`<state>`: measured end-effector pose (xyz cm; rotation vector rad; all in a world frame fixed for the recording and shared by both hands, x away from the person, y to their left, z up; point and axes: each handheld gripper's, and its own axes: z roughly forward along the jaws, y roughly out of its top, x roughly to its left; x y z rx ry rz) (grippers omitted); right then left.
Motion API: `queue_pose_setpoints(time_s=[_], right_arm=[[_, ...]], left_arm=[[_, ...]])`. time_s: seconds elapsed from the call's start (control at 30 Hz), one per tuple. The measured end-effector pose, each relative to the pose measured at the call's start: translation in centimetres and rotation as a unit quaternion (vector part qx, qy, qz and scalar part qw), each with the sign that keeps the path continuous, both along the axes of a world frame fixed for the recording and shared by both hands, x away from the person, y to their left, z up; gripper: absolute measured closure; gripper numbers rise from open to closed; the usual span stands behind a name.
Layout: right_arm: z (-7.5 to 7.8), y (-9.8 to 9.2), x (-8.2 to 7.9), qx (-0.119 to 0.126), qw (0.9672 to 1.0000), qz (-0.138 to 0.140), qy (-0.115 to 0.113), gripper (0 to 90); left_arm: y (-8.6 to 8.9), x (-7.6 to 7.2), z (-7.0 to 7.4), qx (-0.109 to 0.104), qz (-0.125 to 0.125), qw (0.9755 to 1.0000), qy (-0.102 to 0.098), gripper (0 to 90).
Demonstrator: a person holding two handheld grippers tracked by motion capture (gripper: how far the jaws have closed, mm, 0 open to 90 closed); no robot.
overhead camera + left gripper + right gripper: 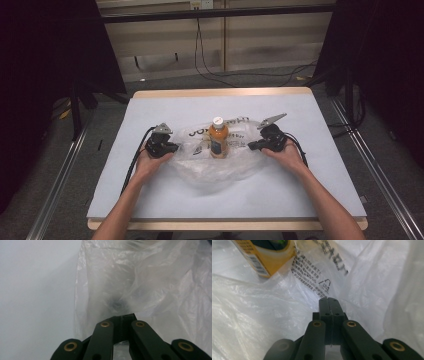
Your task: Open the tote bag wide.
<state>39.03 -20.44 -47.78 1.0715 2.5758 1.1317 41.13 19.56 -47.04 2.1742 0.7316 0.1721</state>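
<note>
One orange bottle [218,138] upright on clear plastic bag [215,167], white cap up, long axis vertical. Left gripper [170,148] and right gripper [253,145] flank bottle, both clamped on bag edges. Right gripper view: recycling mark [325,285] on film.

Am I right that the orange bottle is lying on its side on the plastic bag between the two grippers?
Not quite: the high view shows the orange bottle standing upright, white cap on top, not lying down. The rest holds: it is at the plastic bag, between the left gripper and the right gripper.
</note>
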Motion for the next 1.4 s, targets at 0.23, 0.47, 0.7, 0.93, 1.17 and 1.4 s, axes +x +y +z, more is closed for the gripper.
queue_pose_setpoints(time_s=[0.23,0.47,0.7,0.93,1.17,1.4], right_arm=[[1.7,-0.4,-0.8,0.034,0.9991,-0.007,-0.026,90.0],[3.0,-0.8,-1.7,0.073,0.996,-0.016,-0.049,90.0],[3.7,-1.9,-2.5,0.106,0.9917,-0.034,-0.065,90.0],[4.7,-2.7,-3.9,0.123,0.9878,-0.042,-0.087,90.0],[6.0,-3.9,-6.6,0.147,0.9796,-0.06,-0.123,90.0],[6.5,-4.6,-9.7,0.158,0.9733,-0.068,-0.153,54.3]], left_arm=[[0.4,-1.3,1.5,-0.026,-0.011,0.9994,-0.018,90.0],[1.1,-2.6,2.9,-0.056,-0.017,0.9977,-0.034,90.0],[2.3,-3.9,4.1,-0.086,-0.017,0.9946,-0.056,90.0],[4.0,-4.9,4.7,-0.106,0.003,0.9914,-0.078,90.0],[5.7,-7.4,5.7,-0.119,0.013,0.9871,-0.107,90.0],[6.1,-9.8,6.0,-0.13,0.035,0.9814,-0.137,57.4]])
